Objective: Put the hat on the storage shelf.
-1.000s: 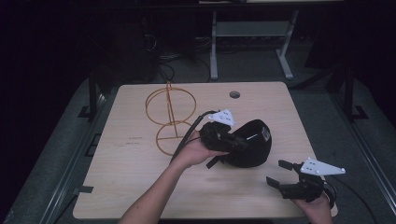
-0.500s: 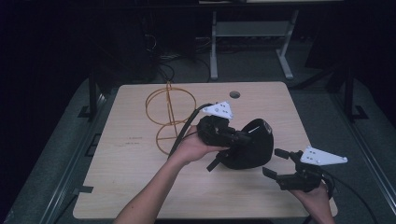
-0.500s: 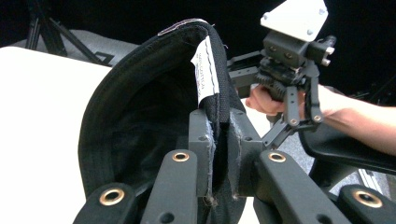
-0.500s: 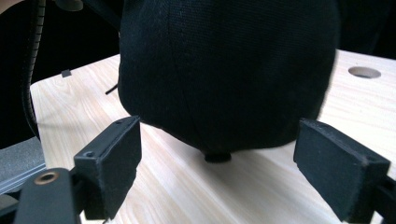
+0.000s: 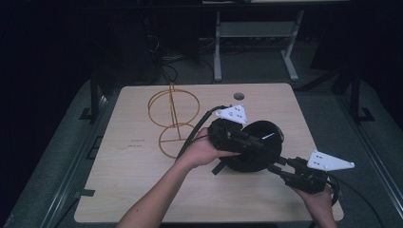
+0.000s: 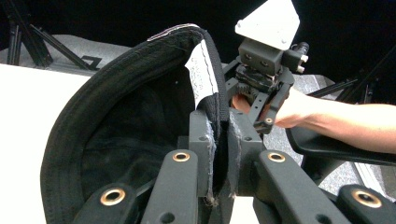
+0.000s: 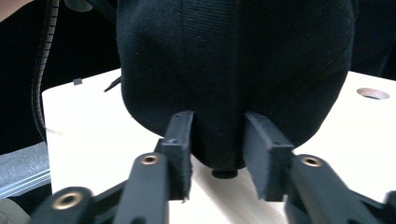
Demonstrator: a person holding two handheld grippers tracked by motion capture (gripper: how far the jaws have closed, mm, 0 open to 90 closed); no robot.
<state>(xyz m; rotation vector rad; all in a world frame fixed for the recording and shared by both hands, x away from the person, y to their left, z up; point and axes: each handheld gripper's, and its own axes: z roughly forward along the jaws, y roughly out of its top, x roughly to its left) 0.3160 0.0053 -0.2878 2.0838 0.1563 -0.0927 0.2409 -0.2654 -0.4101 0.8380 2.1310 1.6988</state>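
A black cap [image 5: 266, 132] is held up just above the wooden table [image 5: 142, 190], right of centre. My left gripper [image 5: 259, 142] is shut on the cap's rim; in the left gripper view its pads [image 6: 201, 135] pinch the inner band of the cap [image 6: 116, 121], hollow side toward the camera. My right gripper [image 5: 274, 166] reaches in from the lower right. Its jaws have just been closing, and they now squeeze a fold of the cap's crown [image 7: 233, 56] between the pads [image 7: 261, 149] of that right gripper [image 7: 218, 140].
An orange wire stand [image 5: 171, 121] made of rings sits on the table's left middle. A round hole [image 5: 238, 96] lies near the far edge. Black cables trail from both grippers. A metal frame stands on the floor behind the table.
My right gripper moved up and left to the cap, and its jaws narrowed from wide open onto the crown. The left hand lifted the cap slightly.
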